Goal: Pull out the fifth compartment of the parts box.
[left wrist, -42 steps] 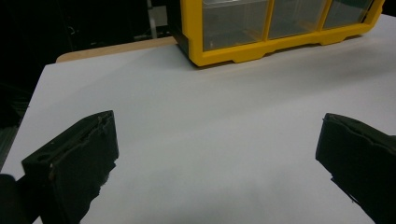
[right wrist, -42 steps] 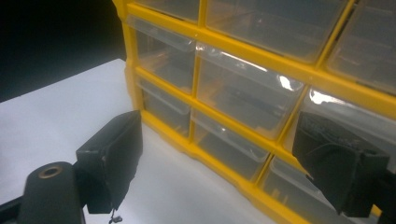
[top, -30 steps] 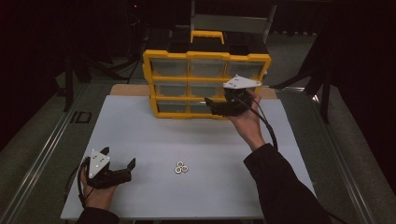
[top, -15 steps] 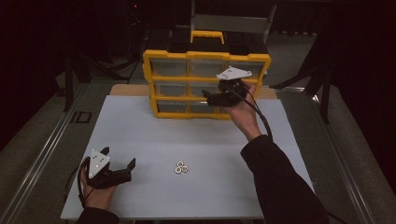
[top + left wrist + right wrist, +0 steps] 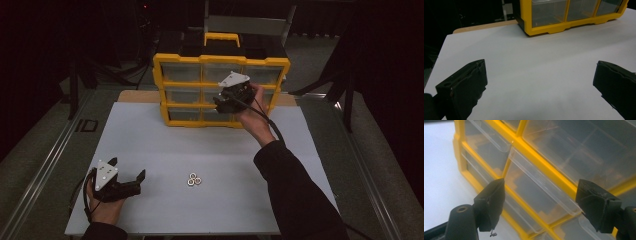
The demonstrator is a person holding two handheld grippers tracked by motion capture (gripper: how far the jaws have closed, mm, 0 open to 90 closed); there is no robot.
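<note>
At the far middle of the white table top we see the right gripper up against the front of the yellow drawer cabinet. A second ago it hung a little further right and nearer us; since then it has slid left along the drawer fronts and tilted, and its jaws have just been closing a little. They stand wide apart, with nothing pinched between them. In the right gripper view the lip of one clear drawer runs between the jaw tips, though we cannot tell whether either pad touches it. The left gripper has kept its place at the near left, jaws spread wide over bare table and holding nothing.

We count two grippers, one cabinet with three rows of three clear drawers, and three small white rings lying together near the middle of the table, well apart from both grippers; they have not shifted.

The table top is plain white, on a pale wooden board that peeks out at the far edge. The room around is dark.
</note>
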